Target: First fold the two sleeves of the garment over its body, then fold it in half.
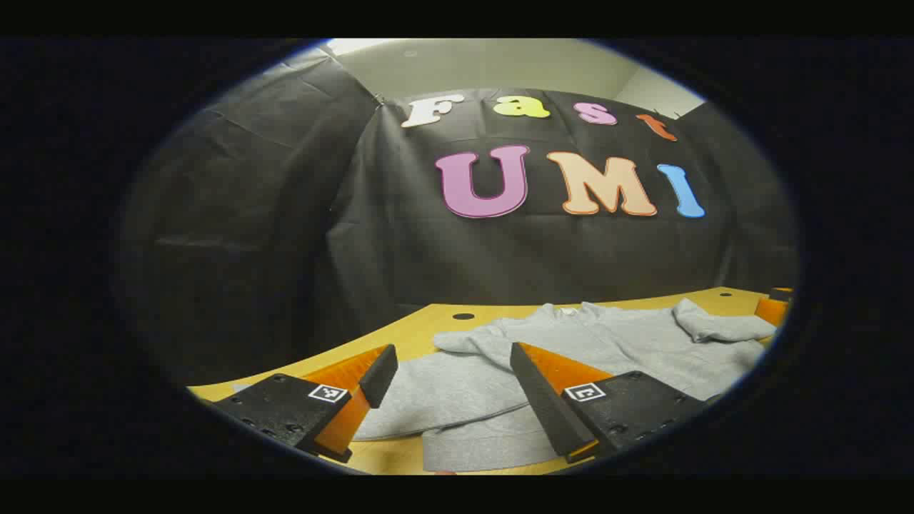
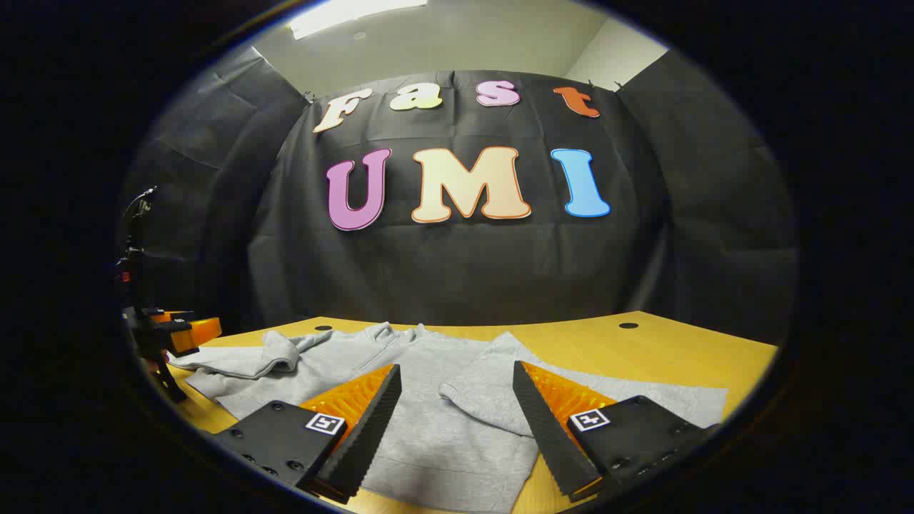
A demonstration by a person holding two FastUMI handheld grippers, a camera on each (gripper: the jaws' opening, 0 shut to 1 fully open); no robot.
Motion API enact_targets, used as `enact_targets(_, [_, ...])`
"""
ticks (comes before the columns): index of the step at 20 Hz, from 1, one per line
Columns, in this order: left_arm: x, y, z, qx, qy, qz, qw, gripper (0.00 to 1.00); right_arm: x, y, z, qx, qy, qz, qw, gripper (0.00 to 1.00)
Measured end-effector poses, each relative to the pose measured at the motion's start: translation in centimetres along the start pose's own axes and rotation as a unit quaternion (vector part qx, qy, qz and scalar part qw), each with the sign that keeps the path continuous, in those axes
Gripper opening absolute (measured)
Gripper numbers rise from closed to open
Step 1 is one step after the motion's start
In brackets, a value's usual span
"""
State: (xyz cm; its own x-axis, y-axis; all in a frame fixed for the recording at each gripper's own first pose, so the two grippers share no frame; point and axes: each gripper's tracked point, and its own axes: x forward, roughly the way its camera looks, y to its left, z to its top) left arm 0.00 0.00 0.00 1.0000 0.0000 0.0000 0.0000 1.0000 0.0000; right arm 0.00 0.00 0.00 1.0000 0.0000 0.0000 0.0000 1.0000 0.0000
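Note:
A grey sweatshirt [image 1: 607, 339] lies spread on the yellow table [image 1: 421, 325], collar toward the black wall. In the left gripper view my left gripper [image 1: 451, 357] hovers open over the near sleeve [image 1: 443, 389], nothing between its fingers. The far sleeve [image 1: 721, 325] lies rumpled beside the right gripper [image 1: 775, 308] at the view's right edge. In the right gripper view my right gripper [image 2: 457, 373] stands open above the sweatshirt [image 2: 435, 435]. One sleeve [image 2: 671, 407] stretches right along the table. The other sleeve [image 2: 243, 360] lies bunched near the left gripper [image 2: 178, 330].
The table [image 2: 643, 350] has small dark holes near its far edge [image 2: 628, 325]. Black cloth walls the booth on three sides. A dark stand [image 2: 132, 235] rises at the far left of the right gripper view.

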Motion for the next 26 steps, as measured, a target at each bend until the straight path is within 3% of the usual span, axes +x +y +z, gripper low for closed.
enact_targets(26, [-0.1,0.0,0.0,0.001,-0.001,-0.002,1.0,0.94,0.1,-1.3,0.1,-0.004,-0.004,-0.037,0.999,0.98])
